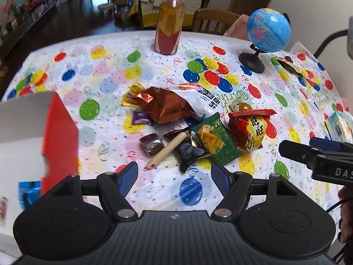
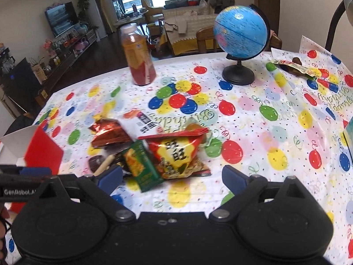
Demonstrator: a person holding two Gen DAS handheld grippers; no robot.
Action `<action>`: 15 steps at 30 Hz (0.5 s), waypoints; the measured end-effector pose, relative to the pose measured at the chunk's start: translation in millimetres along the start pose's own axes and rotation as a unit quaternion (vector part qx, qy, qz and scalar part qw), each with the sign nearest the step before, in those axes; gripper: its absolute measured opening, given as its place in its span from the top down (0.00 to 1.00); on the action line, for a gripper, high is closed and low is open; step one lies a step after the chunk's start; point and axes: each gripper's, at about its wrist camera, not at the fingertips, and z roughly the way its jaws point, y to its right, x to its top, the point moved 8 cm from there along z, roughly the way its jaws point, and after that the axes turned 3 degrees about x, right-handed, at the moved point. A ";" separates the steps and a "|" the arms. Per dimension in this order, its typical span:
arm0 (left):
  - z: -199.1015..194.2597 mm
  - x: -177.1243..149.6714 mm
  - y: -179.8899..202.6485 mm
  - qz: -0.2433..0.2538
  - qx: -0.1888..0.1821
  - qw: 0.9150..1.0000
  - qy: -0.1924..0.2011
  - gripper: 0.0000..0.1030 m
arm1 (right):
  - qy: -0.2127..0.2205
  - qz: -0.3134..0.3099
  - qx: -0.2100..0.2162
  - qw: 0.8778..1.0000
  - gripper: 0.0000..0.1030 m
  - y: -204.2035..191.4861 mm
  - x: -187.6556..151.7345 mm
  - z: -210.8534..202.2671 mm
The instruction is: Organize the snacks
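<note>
Television [image 2: 61, 18] beyond table, right view only

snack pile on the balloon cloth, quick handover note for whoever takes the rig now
Left tongs: open, empty, above the cloth near the pile.
Right tongs: open, empty, above the green packet.
Snacks: piled mid-table around the red-and-yellow bag; red box stands left of the pile.
Done: nothing visibly sorted.
Left: likely the whole pile.

left tongs [image 1: 174, 173] open | snack pile [image 1: 198, 130] ahead; red box [image 1: 59, 137] left
</note>
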 end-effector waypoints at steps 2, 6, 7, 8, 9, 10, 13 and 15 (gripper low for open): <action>12.7 0.4 1.9 -0.015 0.000 1.000 -0.011 0.30 | -0.007 -0.002 -0.002 1.000 0.12 5.6 2.1 11.0; 36.6 1.0 4.1 -0.043 -0.001 0.998 -0.035 0.30 | -0.026 -0.026 -0.004 0.999 0.20 9.5 1.1 32.8; 41.8 1.0 4.8 -0.049 -0.003 0.998 -0.039 0.30 | -0.031 -0.032 -0.003 0.999 0.22 9.7 0.7 37.1; 46.8 0.8 5.2 -0.056 -0.003 0.997 -0.045 0.30 | -0.034 -0.037 -0.002 0.999 0.23 9.7 0.3 40.7; 51.8 0.6 5.6 -0.064 -0.006 0.997 -0.050 0.30 | -0.036 -0.042 -0.002 0.998 0.25 10.4 0.4 44.4; 56.8 0.5 5.3 -0.074 -0.009 0.996 -0.056 0.30 | -0.040 -0.046 0.000 0.998 0.27 11.2 0.3 47.5; 70.0 1.3 3.4 -0.115 -0.029 0.990 -0.072 0.30 | -0.048 -0.053 0.009 0.997 0.32 12.5 0.7 56.1; 79.0 1.5 0.8 -0.145 -0.039 0.985 -0.084 0.30 | -0.052 -0.060 0.013 0.997 0.33 13.5 1.0 62.1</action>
